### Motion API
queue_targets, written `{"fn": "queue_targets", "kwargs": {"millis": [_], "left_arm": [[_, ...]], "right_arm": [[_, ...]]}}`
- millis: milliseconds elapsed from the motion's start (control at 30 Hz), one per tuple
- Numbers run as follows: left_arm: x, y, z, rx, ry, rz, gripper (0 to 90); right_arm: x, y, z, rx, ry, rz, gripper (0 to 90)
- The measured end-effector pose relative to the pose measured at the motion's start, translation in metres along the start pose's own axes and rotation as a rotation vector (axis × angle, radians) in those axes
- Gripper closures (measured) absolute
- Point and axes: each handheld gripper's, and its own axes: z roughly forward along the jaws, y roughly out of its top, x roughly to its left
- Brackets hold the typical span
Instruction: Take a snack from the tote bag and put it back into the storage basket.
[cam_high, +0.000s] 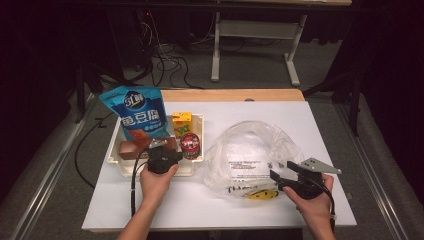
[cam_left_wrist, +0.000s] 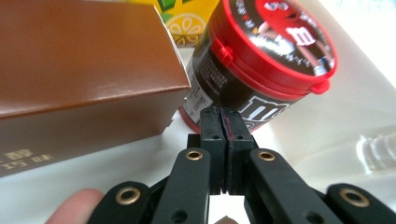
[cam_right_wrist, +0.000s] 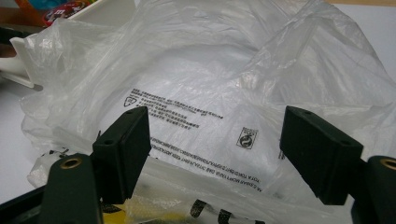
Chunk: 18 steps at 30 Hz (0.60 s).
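Right now left gripper (cam_left_wrist: 223, 122) jaws are pressing fully together, empty, tips just short of the candy tub (cam_left_wrist: 261, 60) beside the brown box (cam_left_wrist: 79, 79) in the tray (cam_high: 114, 155); right gripper (cam_right_wrist: 215, 154) jaws are gaping wide over the plastic bag (cam_right_wrist: 210, 79), gripping nothing.

Left claw (cam_left_wrist: 225, 122) closed — right claw (cam_right_wrist: 215, 154) wide open.

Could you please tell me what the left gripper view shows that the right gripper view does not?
The left gripper view has the left tongs shut with nothing between them, close to the brown box, the red-lidded M&M's tub and a yellow juice carton.

The right gripper view has the right tongs open, framing the clear plastic bag and its printed text.

Both include the white tray and the M&M's tub.
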Motion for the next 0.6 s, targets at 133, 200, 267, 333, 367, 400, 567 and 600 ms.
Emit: {"fn": "queue_targets", "kwargs": {"millis": [133, 200, 267, 333, 367, 400, 567, 600], "left_arm": [[-0.003, 0.001, -0.007, -0.020, 0.000, 0.020, 90.0], [-0.004, 0.002, -0.010, -0.034, -0.005, 0.022, 90.0], [-0.005, 0.002, -0.014, -0.037, -0.010, 0.022, 90.0], [-0.005, 0.001, -0.017, -0.034, -0.031, 0.016, 90.0], [-0.004, -0.002, -0.019, -0.039, -0.029, 0.005, 90.0], [-0.004, -0.005, -0.019, -0.041, -0.043, -0.007, 90.0], [-0.007, -0.006, -0.010, -0.015, -0.069, 0.014, 90.0], [-0.008, -0.004, -0.007, -0.014, -0.063, 0.025, 90.0]], "right_arm": [[-0.001, -0.001, -0.002, 0.000, -0.005, -0.001, 25.1], [-0.001, -0.001, -0.003, 0.001, -0.006, -0.003, 25.1], [-0.001, -0.002, -0.004, 0.001, -0.009, -0.001, 25.1], [-0.001, -0.002, -0.005, -0.002, -0.011, 0.002, 25.1], [-0.001, -0.003, -0.006, -0.004, -0.010, -0.001, 25.1], [-0.001, -0.003, -0.006, -0.006, -0.011, -0.001, 25.1], [-0.001, -0.003, -0.007, -0.009, -0.010, -0.006, 25.1], [0.000, -0.003, -0.007, -0.009, -0.009, -0.006, 25.1]]}}
